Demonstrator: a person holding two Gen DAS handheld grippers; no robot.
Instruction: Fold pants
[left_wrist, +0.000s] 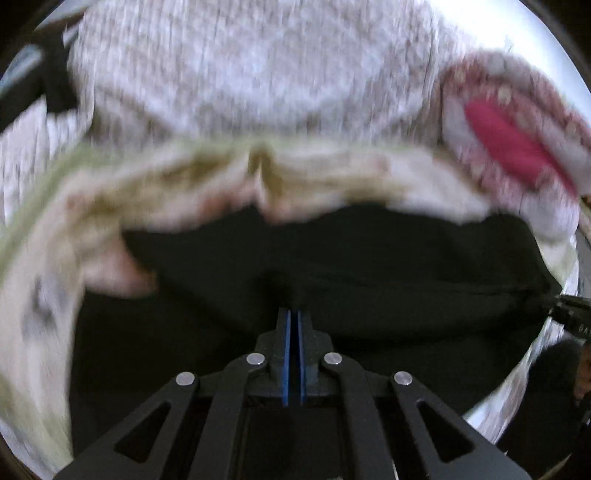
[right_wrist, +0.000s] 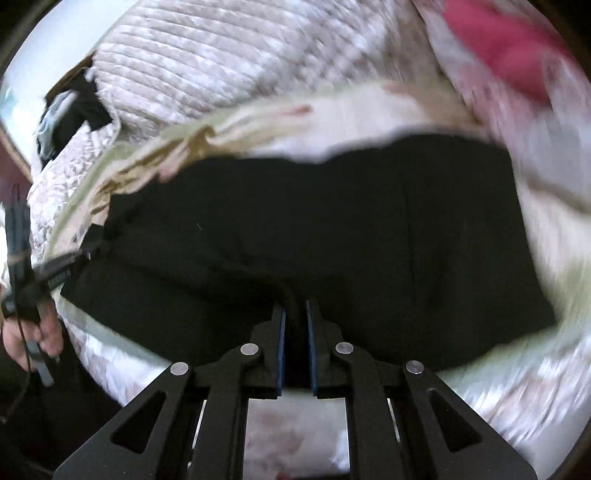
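Your soft black fabric pants (right_wrist: 314, 229) lie spread on the quilted bed cover (right_wrist: 207, 62). Both the left tongs (left_wrist: 294, 314) and the right tongs (right_wrist: 295, 306) are clenched on the near hem. Limp, light cloth: grip edges, keep it taut.

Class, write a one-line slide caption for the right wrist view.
Right tool pinches black pants spread over a floral bedcover.

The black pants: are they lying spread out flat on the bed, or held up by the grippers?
Held. The black pants are pinched by the left hand-held gripper and the right hand-held gripper, with fabric bunched between their pads.
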